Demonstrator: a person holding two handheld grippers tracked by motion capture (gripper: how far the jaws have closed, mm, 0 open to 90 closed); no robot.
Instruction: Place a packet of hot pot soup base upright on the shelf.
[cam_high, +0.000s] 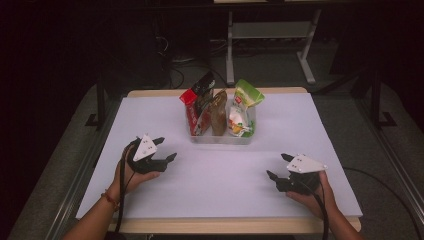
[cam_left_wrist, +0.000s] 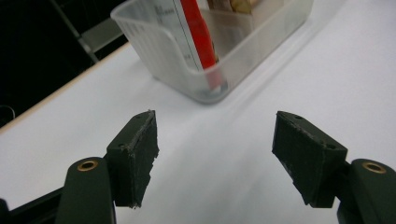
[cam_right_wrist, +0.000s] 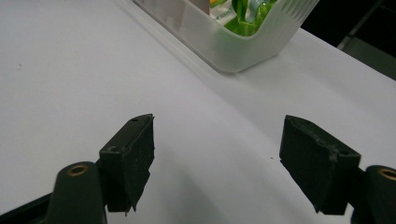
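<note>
A clear plastic bin (cam_high: 220, 137) stands at the middle back of the white table and holds several upright snack packets: a red one (cam_high: 192, 112), a brown one (cam_high: 218, 111) and a green-and-white one (cam_high: 242, 107). My left gripper (cam_high: 166, 150) rests near the table's left side, open, nothing between its jaws. In the left gripper view the bin (cam_left_wrist: 177, 60) with the red packet (cam_left_wrist: 201, 37) lies ahead of the left gripper (cam_left_wrist: 215, 154). My right gripper (cam_high: 276, 167) sits at the right front, open and empty. In the right gripper view the bin's corner (cam_right_wrist: 243, 42) lies ahead of the right gripper (cam_right_wrist: 217, 161).
The white table top (cam_high: 220, 185) has a wooden edge at front and back. Beyond it are a dark floor, cables and the legs of another table (cam_high: 230, 45). Metal rails run along both sides of the table.
</note>
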